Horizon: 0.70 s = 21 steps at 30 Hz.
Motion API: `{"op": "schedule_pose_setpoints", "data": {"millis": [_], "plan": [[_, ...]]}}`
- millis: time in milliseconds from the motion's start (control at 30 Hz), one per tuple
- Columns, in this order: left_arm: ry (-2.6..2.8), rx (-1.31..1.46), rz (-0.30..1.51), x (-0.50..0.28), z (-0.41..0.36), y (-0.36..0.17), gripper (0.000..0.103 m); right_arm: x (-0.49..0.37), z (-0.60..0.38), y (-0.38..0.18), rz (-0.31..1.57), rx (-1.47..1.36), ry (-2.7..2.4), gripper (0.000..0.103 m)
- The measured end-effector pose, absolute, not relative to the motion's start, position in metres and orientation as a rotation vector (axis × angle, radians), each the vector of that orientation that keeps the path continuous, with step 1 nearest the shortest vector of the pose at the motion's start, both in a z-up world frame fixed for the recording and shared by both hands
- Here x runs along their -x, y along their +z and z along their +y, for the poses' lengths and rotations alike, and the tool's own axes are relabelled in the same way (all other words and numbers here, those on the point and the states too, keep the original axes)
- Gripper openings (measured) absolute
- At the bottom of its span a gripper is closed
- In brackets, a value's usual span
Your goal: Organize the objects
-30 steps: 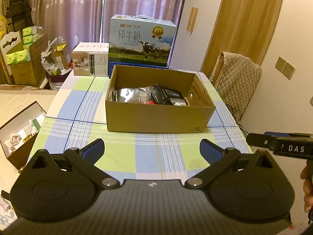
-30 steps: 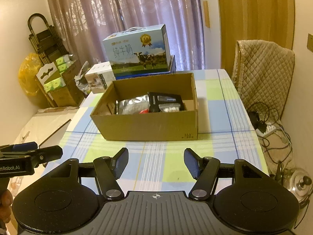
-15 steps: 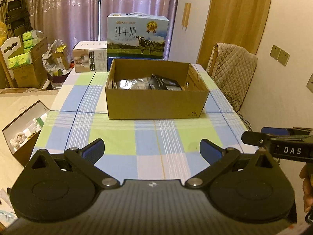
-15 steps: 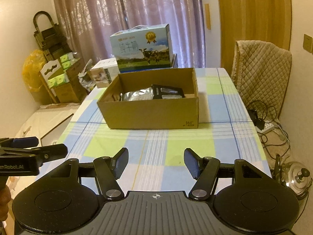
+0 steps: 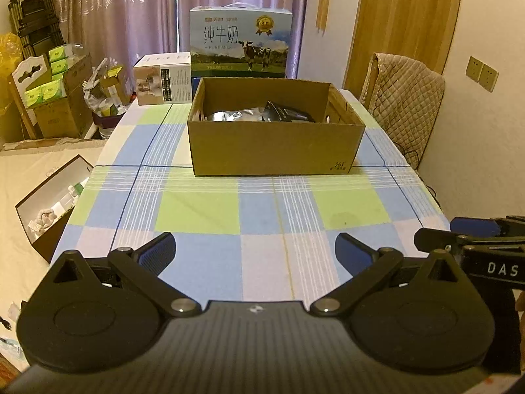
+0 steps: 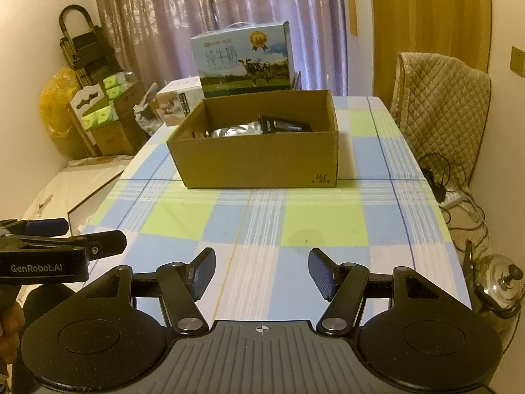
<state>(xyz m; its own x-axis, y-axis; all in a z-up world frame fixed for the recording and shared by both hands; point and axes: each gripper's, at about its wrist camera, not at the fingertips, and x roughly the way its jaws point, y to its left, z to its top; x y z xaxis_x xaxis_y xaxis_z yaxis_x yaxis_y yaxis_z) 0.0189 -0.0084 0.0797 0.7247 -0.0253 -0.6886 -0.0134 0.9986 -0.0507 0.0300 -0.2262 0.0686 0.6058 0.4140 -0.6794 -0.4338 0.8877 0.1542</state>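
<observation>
Tools come nearest: left tool [image 5: 255, 252] and right tool [image 6: 261, 273] both hover with fingers apart, empty, over the checked tabletop [image 5: 229, 210]. Farther back sits the cardboard box [image 5: 274, 146], holding a silver pouch [image 5: 234, 115] and black packet [image 5: 288, 114]. Behind it stands a milk carton [image 5: 240, 42].

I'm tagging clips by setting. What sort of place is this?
Most likely a lived-in home, probably a dining room: a table with a checked tablecloth, a padded chair, curtains, and a kettle on the floor.

Checked tablecloth [image 5: 256, 210] bare up to cardboard box [image 5: 272, 151]; milk carton [image 5: 241, 47] blocks behind box.
</observation>
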Motion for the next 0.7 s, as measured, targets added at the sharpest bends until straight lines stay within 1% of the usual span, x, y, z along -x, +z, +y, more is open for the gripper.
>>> {"op": "schedule_pose_setpoints", "data": {"millis": [700], "plan": [[-0.008,0.049,0.795,-0.0232,-0.0124,0.0697,0.102,-0.0363,-0.2257,0.0653,0.784,0.032,0.488,0.060]]}}
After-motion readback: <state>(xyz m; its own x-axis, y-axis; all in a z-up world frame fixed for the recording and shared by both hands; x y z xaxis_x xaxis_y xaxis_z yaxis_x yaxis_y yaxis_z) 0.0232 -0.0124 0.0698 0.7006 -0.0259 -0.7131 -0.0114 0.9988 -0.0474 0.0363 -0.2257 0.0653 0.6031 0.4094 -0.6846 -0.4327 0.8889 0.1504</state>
